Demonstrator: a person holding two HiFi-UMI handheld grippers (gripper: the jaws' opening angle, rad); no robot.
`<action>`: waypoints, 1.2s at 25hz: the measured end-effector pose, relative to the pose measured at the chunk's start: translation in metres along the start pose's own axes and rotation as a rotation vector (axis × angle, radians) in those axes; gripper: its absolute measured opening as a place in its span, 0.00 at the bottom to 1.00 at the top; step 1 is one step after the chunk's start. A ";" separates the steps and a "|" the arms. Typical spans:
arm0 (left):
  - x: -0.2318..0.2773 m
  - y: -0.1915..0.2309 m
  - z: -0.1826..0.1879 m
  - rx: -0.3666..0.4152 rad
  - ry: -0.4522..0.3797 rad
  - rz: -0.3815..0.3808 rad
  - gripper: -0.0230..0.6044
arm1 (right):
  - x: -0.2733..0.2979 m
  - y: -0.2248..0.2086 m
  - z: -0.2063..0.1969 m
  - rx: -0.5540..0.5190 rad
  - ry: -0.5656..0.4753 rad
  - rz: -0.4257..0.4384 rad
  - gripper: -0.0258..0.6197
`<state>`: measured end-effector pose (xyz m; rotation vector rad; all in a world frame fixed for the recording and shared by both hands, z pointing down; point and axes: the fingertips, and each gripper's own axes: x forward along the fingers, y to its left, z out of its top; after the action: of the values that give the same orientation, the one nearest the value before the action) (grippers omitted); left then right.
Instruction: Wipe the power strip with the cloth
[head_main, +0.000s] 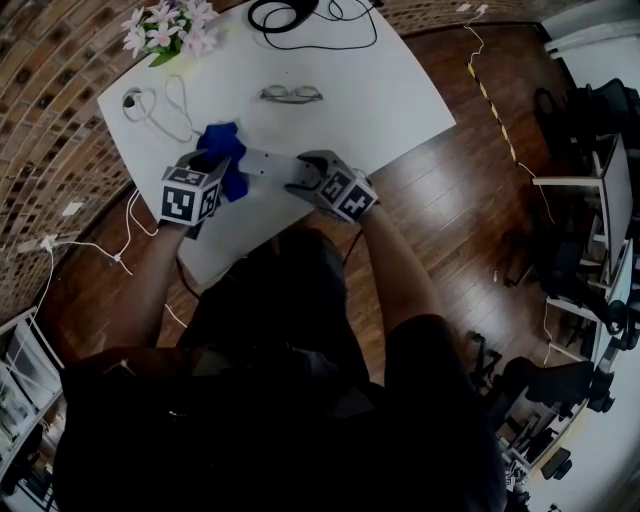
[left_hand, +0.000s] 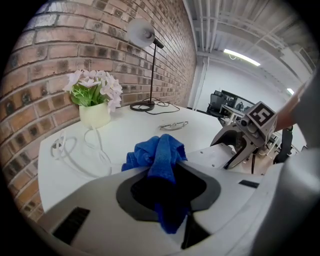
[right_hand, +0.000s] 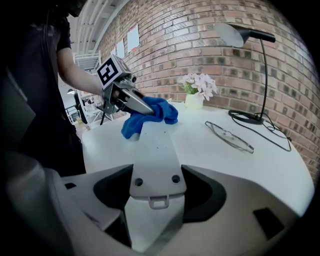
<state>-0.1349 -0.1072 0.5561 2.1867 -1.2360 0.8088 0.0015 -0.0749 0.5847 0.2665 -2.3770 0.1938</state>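
The left gripper (left_hand: 170, 192) is clamped on the crumpled blue microfibre cloth (left_hand: 159, 152), which sits at the far end of the long white plastic power strip (right_hand: 154, 150). The right gripper (right_hand: 152, 200) pinches the strip's near end. A hard wipe may twist the strip out of these jaws.

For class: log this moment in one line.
left hand-held gripper: shut on blue cloth; right hand-held gripper: shut on long white power strip; cloth on strip

The cloth (right_hand: 165, 112) probably hides the far end of the power strip (right_hand: 155, 165)
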 end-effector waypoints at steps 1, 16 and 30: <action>0.000 -0.001 0.000 0.003 0.001 0.001 0.21 | -0.001 0.000 0.000 0.001 0.001 0.000 0.49; -0.005 -0.022 0.005 0.234 0.030 -0.007 0.20 | 0.001 0.001 -0.001 0.007 -0.008 -0.020 0.49; 0.015 -0.081 0.006 0.456 0.111 -0.098 0.20 | 0.003 -0.001 0.001 -0.002 -0.027 -0.034 0.49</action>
<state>-0.0566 -0.0825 0.5515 2.4881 -0.9491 1.2507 -0.0010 -0.0769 0.5859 0.3104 -2.3972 0.1730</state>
